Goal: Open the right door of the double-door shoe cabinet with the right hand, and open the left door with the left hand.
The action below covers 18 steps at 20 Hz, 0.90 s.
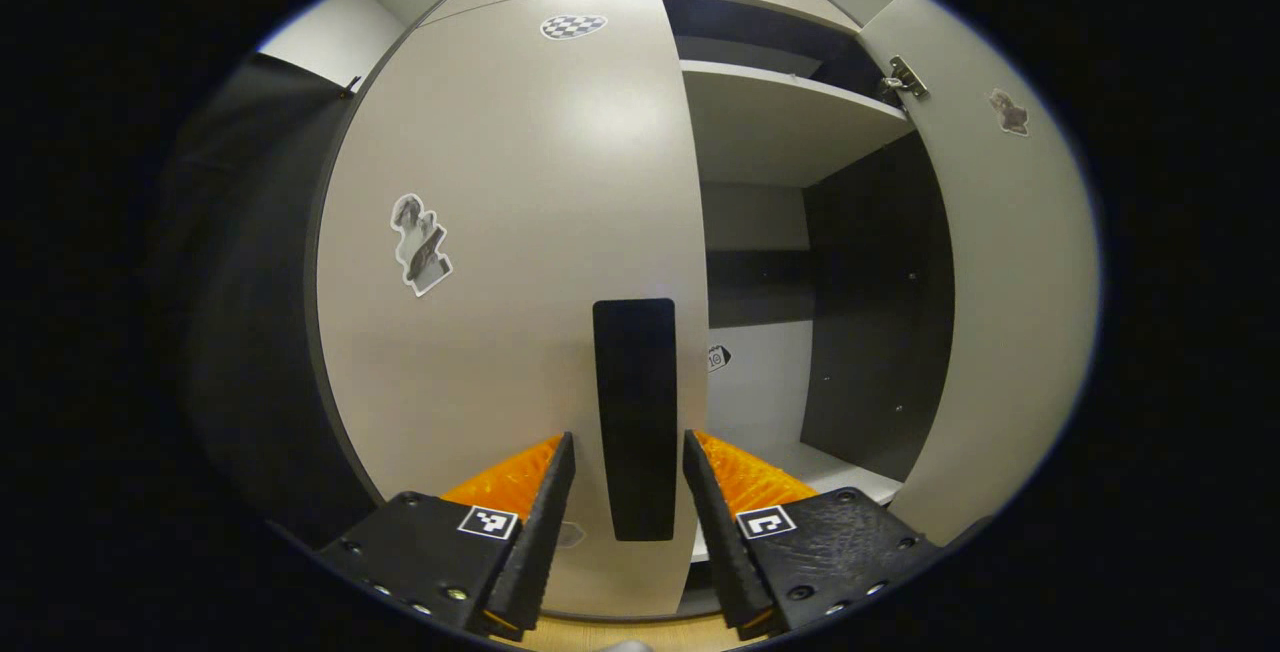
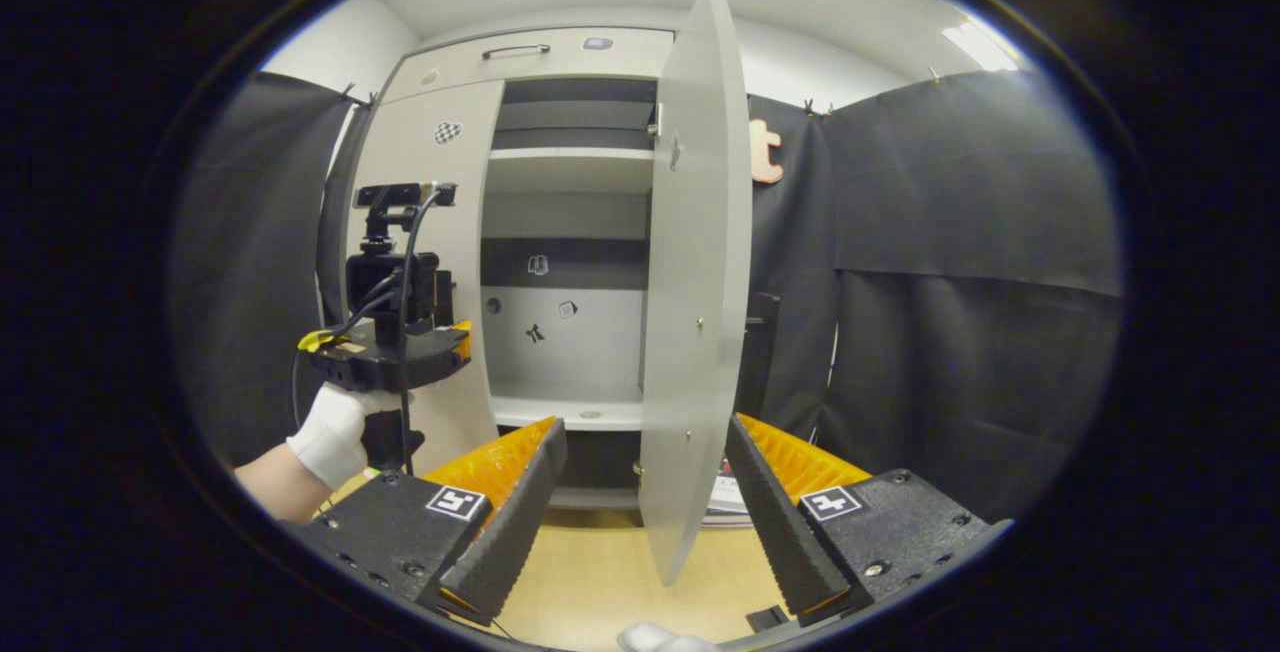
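Orange-backed black fingers of the left tool (image 1: pixel 628 492) are seen at the bottom of the left gripper view, spread apart with nothing pressed between them. The dark vertical handle (image 1: pixel 634 419) of the left door (image 1: pixel 510 262) is framed in the gap between them. Whether the fingertips already touch the door cannot be told. The left door is shut, flat against the cabinet front, with a sticker (image 1: pixel 420 243) on its face.

The right door (image 2: pixel 695 272) is swung well out, seen nearly edge-on in the right gripper view, and the shelves (image 2: pixel 565 157) inside the cabinet (image 2: pixel 520 52) are exposed. The right tool (image 2: pixel 645 492) is held open as well, its fingers standing either side of the door's lower edge without gripping it. Farther off in the same view the left tool, held by a gloved hand (image 2: pixel 330 432), is seen close in front of the left door.

The first half of the task is judged done; the step in hand is the approach to the left door's handle. The next move is judged to call for the left tool to be eased forward until the handle lies between the fingers, closed on it, then drawn back and outward along the hinge's arc. Alignment is judged good, so little sideways correction should be needed.
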Available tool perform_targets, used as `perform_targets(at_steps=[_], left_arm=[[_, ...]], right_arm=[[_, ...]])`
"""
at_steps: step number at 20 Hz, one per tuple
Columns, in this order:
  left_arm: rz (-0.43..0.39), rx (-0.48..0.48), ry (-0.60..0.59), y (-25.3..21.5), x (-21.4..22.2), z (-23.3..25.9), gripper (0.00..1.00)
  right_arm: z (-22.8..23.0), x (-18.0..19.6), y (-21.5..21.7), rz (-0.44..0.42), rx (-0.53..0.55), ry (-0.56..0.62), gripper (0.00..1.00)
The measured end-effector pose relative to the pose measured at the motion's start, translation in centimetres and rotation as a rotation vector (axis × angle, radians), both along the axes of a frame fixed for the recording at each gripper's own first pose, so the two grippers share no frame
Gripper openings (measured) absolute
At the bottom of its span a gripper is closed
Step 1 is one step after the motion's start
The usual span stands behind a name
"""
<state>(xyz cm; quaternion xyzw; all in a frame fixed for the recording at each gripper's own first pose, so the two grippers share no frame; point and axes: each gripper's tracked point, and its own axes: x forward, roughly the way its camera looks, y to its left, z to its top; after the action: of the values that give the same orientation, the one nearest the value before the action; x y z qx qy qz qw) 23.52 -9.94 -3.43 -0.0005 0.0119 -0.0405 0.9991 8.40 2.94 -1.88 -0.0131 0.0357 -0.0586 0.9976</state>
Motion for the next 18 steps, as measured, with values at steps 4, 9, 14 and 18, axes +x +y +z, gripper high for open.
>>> perform_targets(at_steps=[4,9,14,18], left_arm=[[-0.017,-0.006,0.011,-0.6,0.0,-0.2,0.30],[-0.022,-0.034,0.010,-0.4,-0.1,-0.3,0.15],[-0.019,-0.002,0.013,-0.3,-0.1,-0.3,0.06],[-0.033,-0.018,0.019,-0.3,-0.7,-0.3,0.07]], right_arm=[[0.1,-0.2,0.0,0.003,0.008,-0.005,0.99],[-0.1,-0.5,0.0,-0.008,0.025,0.004,0.98],[0.1,-0.8,0.0,-0.007,0.029,-0.016,0.98],[0.2,-1.2,-0.7,-0.032,0.027,-0.024,0.98]])
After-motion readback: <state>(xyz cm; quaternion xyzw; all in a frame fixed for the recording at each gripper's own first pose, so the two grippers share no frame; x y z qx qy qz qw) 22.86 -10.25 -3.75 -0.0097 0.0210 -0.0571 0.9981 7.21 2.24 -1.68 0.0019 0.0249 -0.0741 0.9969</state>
